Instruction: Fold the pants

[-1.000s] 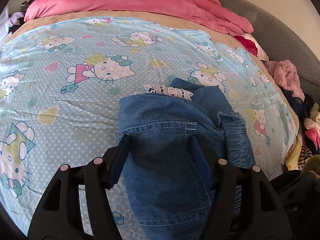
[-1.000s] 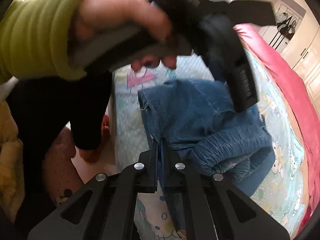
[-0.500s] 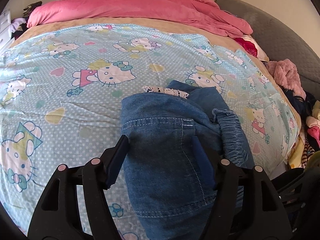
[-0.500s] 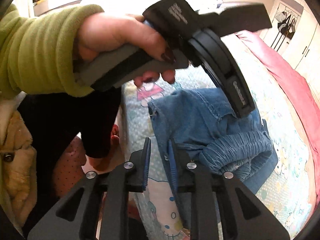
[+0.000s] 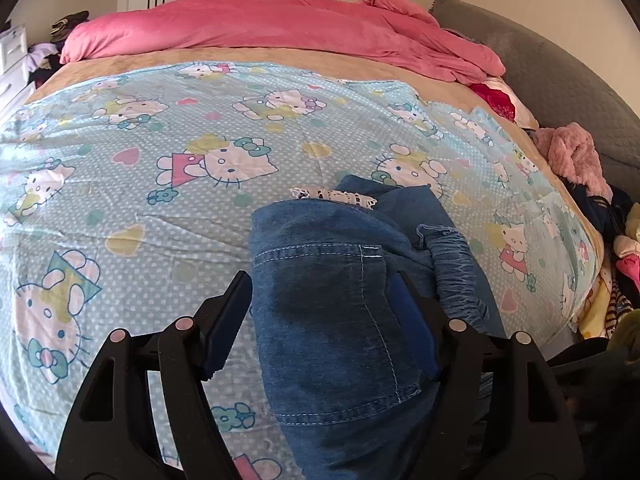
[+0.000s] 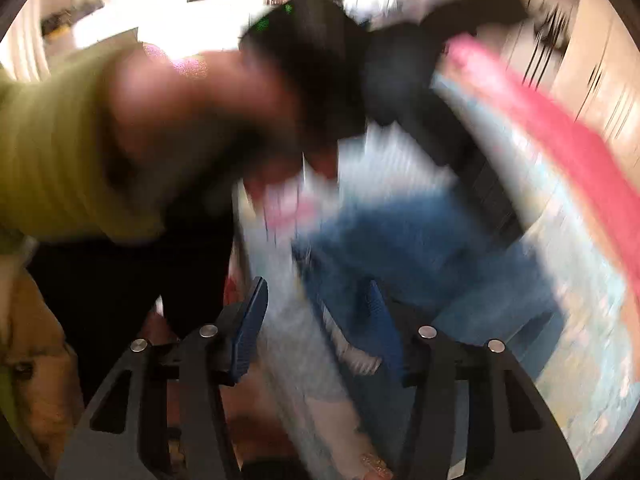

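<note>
The folded denim pants (image 5: pixel 340 300) lay on the near right part of the printed bedsheet (image 5: pixel 160 152), long axis running near to far. The left gripper (image 5: pixel 324 312) was opening, astride them without visible pressure. The right gripper (image 6: pixel 316 316) was opening, pants edge between its jaws; view blurred.

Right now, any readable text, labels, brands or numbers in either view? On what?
None readable.
Sheet: cartoon cat print only, no words.
Jeans: stitching and lace trim, no label showing.
Left claw and right claw: no markings legible.
Right wrist view is motion-blurred; any text on the other claw's body there is too smeared to read.
</note>
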Available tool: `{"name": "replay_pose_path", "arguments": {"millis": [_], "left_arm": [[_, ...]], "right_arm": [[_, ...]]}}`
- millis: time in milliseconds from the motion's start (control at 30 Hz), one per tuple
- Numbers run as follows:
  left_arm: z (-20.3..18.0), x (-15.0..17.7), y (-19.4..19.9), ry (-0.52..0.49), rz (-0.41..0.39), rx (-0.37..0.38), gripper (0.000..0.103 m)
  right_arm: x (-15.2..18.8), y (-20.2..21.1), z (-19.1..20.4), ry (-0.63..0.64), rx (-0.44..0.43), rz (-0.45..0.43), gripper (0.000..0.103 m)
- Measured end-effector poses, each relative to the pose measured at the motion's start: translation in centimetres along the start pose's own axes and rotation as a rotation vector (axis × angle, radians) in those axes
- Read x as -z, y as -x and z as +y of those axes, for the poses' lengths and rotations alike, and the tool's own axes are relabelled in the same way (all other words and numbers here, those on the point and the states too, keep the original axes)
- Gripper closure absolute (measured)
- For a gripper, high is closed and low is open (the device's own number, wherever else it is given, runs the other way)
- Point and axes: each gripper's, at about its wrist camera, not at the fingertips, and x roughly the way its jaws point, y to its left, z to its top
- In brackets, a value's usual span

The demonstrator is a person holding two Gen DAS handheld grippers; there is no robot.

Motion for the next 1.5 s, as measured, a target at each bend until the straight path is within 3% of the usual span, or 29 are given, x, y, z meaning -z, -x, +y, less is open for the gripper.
{"name": "replay_pose_path", "arguments": {"millis": [33,133,267,300,367,500,633,900,1100,1267,1500], "left_arm": [[0.0,0.0,0.1,0.003,-0.002,-0.001,0.038],[0.1,0.0,0.4,0.008,-0.009,0.001,0.035],[0.3,-0.1,1.6,0.010,-0.034,-0.001,0.030],[0.3,-0.1,2.0,0.010,-0.042,-0.002,0.029],[0.4,-0.1,2.8,0.007,-0.057,-0.009,0.020],[0.6,0.0,4.2,0.012,-0.087,-0.017,0.019],[0.6,0.4,5.6,0.018,-0.114,-0.024,0.010],[0.1,0.9,8.1,-0.002,-0.164,-0.023,0.010],[0.2,1.2,8.3,-0.001,-0.168,-0.030,0.010],[0.8,1.4,6.3,0.018,-0.124,-0.029,0.010],[1.9,2.1,0.3,0.077,0.003,-0.030,0.010]], "right_arm": [[0.3,-0.7,0.1,0.004,-0.007,0.034,0.051],[0.1,0.2,0.7,0.033,-0.007,0.010,0.048],[-0.4,4.9,-0.8,-0.034,-0.064,-0.151,0.049],[-0.5,6.0,-1.2,-0.058,-0.070,-0.192,0.046],[-0.3,7.9,-2.3,-0.128,-0.072,-0.254,0.023],[0.7,10.5,-2.8,-0.221,-0.007,-0.325,0.023],[1.7,12.9,-3.9,-0.317,0.059,-0.398,0.014],[3.7,13.9,-6.3,-0.512,0.181,-0.483,0.011],[5.0,12.4,-9.2,-0.677,0.265,-0.431,0.011],[6.4,8.8,-12.1,-0.815,0.319,-0.252,0.012],[7.8,2.8,-14.6,-0.921,0.278,-0.039,0.018]]}}
